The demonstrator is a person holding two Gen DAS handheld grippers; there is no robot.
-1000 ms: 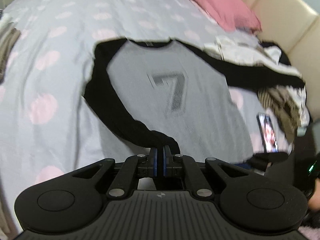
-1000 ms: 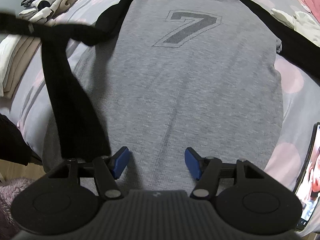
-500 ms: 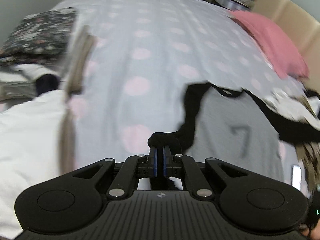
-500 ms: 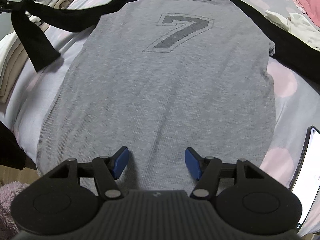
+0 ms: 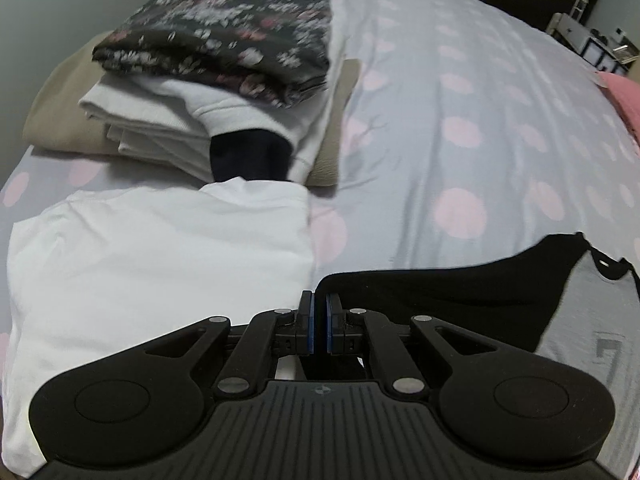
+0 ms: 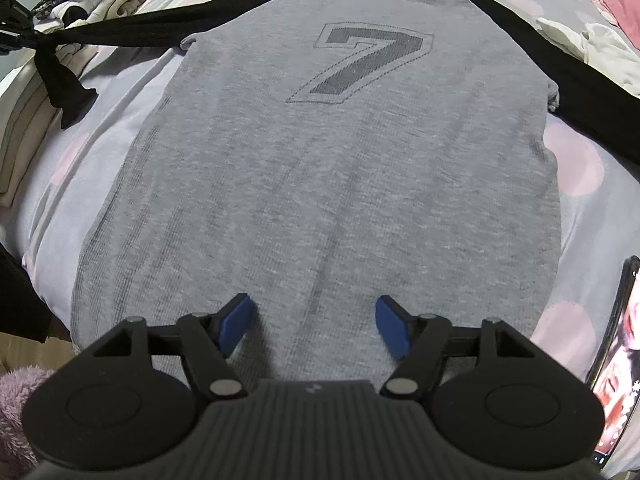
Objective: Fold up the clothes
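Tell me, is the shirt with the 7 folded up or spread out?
Spread out. The grey shirt lies flat on the bed, and the left gripper holds its black sleeve stretched sideways.

A grey raglan shirt (image 6: 320,184) with black sleeves and a dark outlined "7" on the chest is spread flat, front up, on a pale bedsheet with pink dots. Its one black sleeve (image 6: 132,38) is stretched taut out sideways off the sheet, its cuff end hanging down, while the other sleeve (image 6: 560,68) is laid out toward the opposite side.
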